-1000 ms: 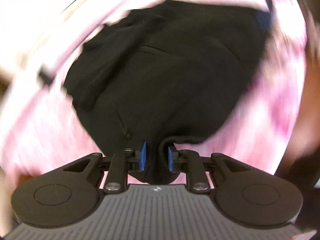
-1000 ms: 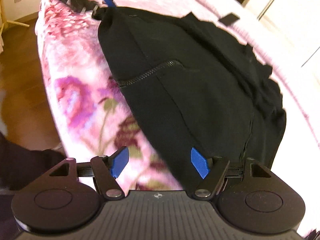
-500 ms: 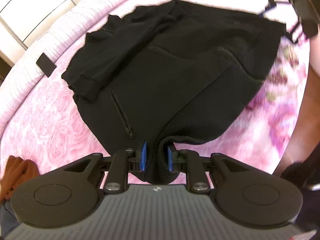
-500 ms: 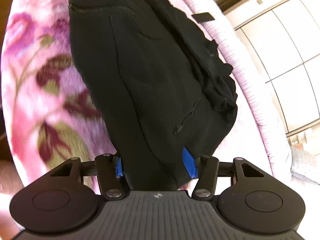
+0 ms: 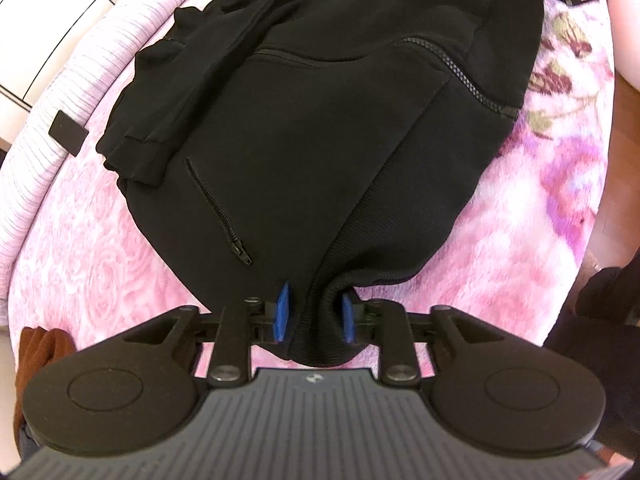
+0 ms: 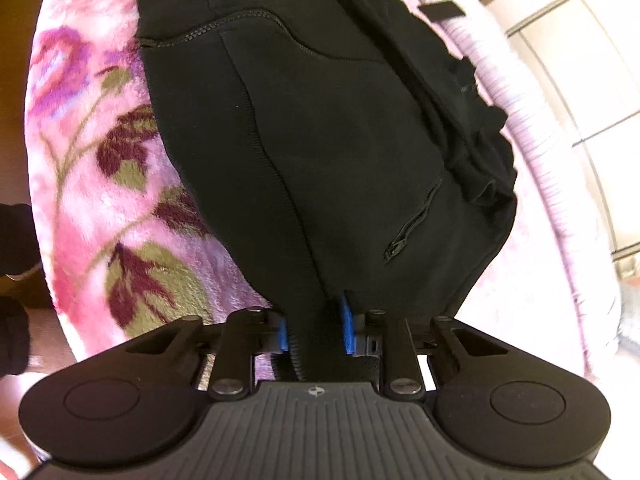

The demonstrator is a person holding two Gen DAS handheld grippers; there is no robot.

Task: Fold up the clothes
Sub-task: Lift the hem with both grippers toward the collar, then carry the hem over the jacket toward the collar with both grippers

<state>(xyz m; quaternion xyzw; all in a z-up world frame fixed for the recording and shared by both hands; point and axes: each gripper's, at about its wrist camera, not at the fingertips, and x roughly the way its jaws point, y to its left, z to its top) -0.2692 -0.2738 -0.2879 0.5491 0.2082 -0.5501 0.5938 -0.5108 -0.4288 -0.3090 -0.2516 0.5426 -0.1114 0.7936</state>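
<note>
1. We are finding the left gripper (image 5: 313, 317) clenched on a bunched, ribbed edge of the black jacket (image 5: 320, 120), the fabric pinched between its blue pads.
2. We are finding the right gripper (image 6: 315, 330) likewise clamped on a fold of the same jacket at its opposite end; in the left wrist view it is showing at the far top corner of the garment.
3. We are noting that the jacket is lying on the pink floral blanket (image 5: 540, 208), stretched between the two grips, with a sleeve (image 5: 188, 92) folded across the body and its cuff (image 5: 138, 156) resting near the pocket zipper (image 5: 218, 216).
4. We are observing a longer zipper (image 5: 460, 76) running along the side nearest the blanket's edge, beyond which the floor (image 6: 12, 80) is showing.
5. We are recording a small dark tag (image 5: 67, 133) on the ribbed pink bedding and a brown cloth (image 5: 38, 344) lying just beside the left gripper.
6. We are judging the risks as follows:
   - Each grip is biting only a narrow bunch, so uneven pulling could be dragging the fabric out of one gripper.
   - Lifting could be spilling the folded sleeve off the body and undoing that fold.
   - The jacket is sitting close to the blanket's edge, so a slack side could be sliding toward the floor.
</note>
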